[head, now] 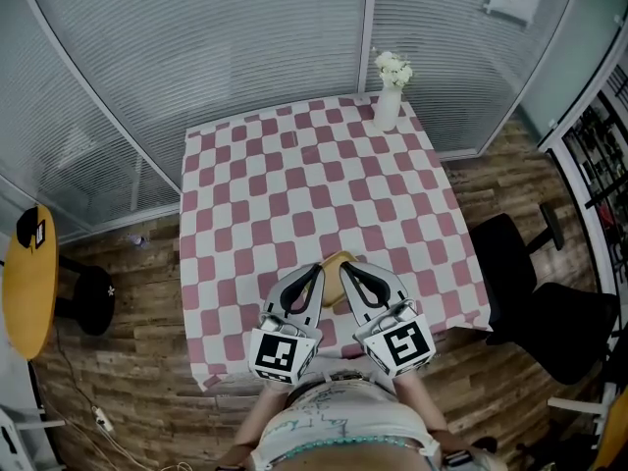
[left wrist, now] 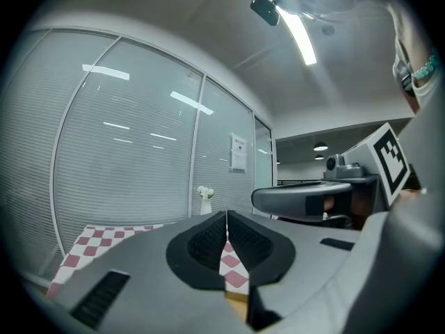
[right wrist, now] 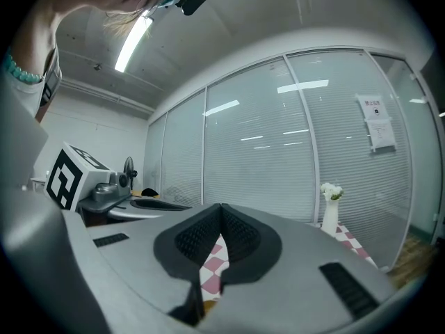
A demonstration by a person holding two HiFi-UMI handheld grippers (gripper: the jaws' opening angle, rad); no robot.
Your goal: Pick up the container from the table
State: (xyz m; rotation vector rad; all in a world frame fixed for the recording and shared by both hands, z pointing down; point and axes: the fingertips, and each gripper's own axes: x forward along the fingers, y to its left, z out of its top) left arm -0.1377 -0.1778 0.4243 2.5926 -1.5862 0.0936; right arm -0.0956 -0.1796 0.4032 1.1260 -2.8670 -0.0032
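Left gripper (head: pixel 318 267) and right gripper (head: pixel 346 266), jaws together and empty, flank the tan container (head: pixel 335 283) by the table's (head: pixel 294 165) near edge. It is probably light and stiff (mostly hidden); grip its rim.

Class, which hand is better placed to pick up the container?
Right, narrowly: the right tool overlaps the container in the head view, while the left tool only reaches its edge. Both are shut and must open first.

Flower vase (head: pixel 387 106) on checkered cloth (head: pixel 294 184), far edge; black chair (head: pixel 502 251) at right.
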